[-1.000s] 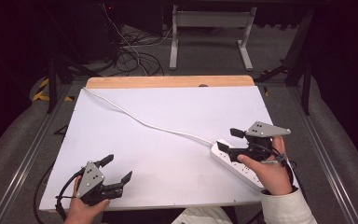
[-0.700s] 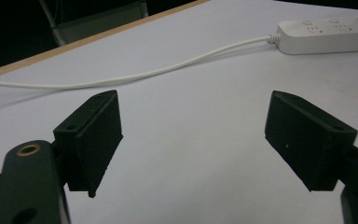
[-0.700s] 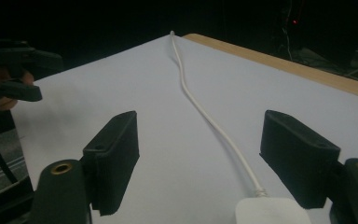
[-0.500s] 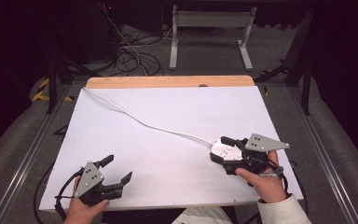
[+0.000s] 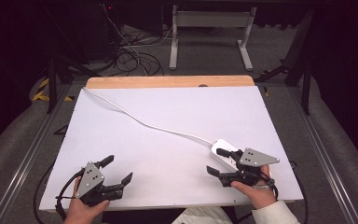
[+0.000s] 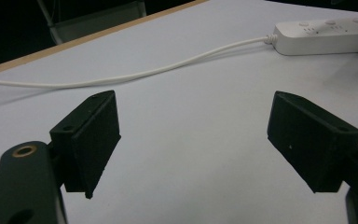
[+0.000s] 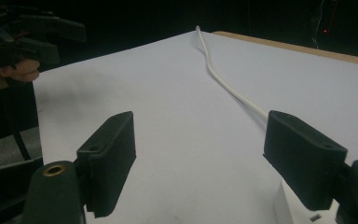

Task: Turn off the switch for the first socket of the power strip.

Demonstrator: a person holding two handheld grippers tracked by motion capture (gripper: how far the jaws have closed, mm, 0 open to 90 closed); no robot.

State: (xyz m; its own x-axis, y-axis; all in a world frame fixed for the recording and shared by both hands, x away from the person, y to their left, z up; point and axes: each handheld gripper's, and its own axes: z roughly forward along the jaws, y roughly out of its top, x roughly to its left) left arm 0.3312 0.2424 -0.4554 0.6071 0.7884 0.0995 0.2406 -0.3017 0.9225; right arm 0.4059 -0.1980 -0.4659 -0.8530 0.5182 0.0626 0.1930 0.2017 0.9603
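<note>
White bench [image 5: 177, 140], bare apart from power strip [image 5: 224, 151] at near right corner, cord [image 5: 142, 120] trailing to far left edge. Right gripper [image 5: 218, 161] over strip's near end, fingers released, empty. Left gripper [image 5: 118, 169] at near left corner, fingers released, empty.

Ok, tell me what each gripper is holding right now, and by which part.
Nothing is held. The left gripper and the right gripper both stand open with bare table between their jaws; the power strip lies ungripped.

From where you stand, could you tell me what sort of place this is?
Probably a lab or recording workspace: a white-topped table bearing just a power strip, a cable tangle on the dark floor behind, and a handheld left gripper and right gripper.
</note>
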